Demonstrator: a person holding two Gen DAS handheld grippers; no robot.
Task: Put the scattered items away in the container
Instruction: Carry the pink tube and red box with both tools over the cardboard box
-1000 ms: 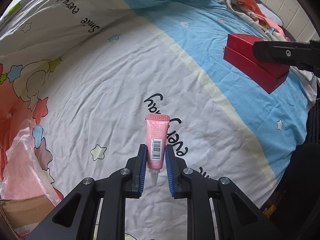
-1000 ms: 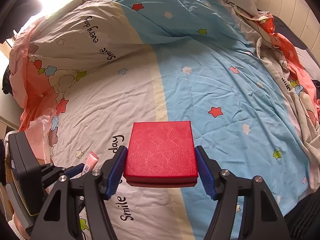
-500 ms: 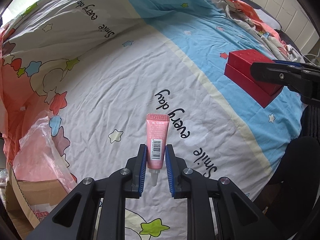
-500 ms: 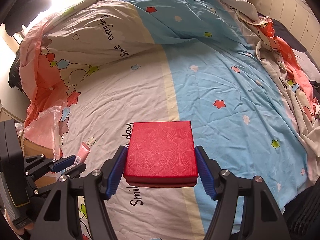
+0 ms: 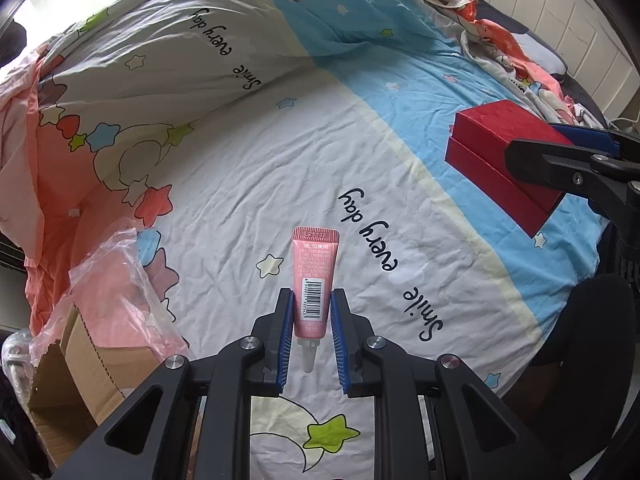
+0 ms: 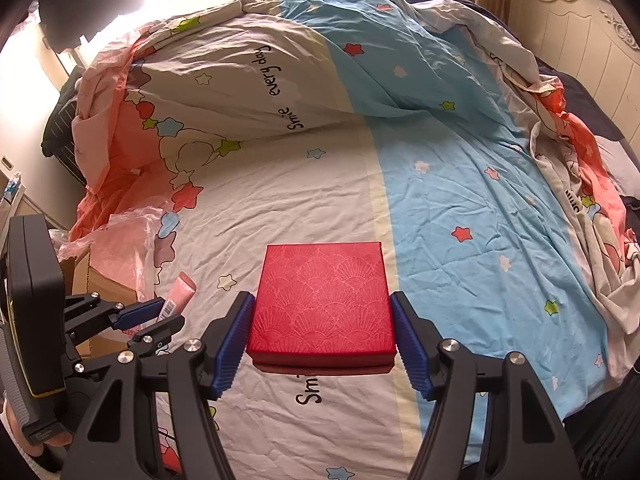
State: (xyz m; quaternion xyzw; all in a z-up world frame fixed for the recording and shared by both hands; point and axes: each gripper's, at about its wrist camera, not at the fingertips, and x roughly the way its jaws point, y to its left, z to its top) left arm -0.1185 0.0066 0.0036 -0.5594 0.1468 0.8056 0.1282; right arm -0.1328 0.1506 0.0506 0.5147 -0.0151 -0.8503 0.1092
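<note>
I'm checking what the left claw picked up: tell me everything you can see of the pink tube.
The pink tube is small and soft-looking, with a flat crimped end, fine print and a white barcode label on its face, and a whitish nozzle cap. It is clamped between the blue pads of the left claw, crimped end pointing away from the claw, cap toward it. It hangs above the patterned bedsheet, touching only the pads. A cardboard box lined with a plastic bag sits to its left.

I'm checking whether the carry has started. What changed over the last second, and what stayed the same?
Both hand-held grippers rose off the bed, and the cardboard box with its pink plastic bag came further into view at lower left. Unchanged: the left hand-held gripper grips the pink tube, the right hand-held gripper the red box.
</note>
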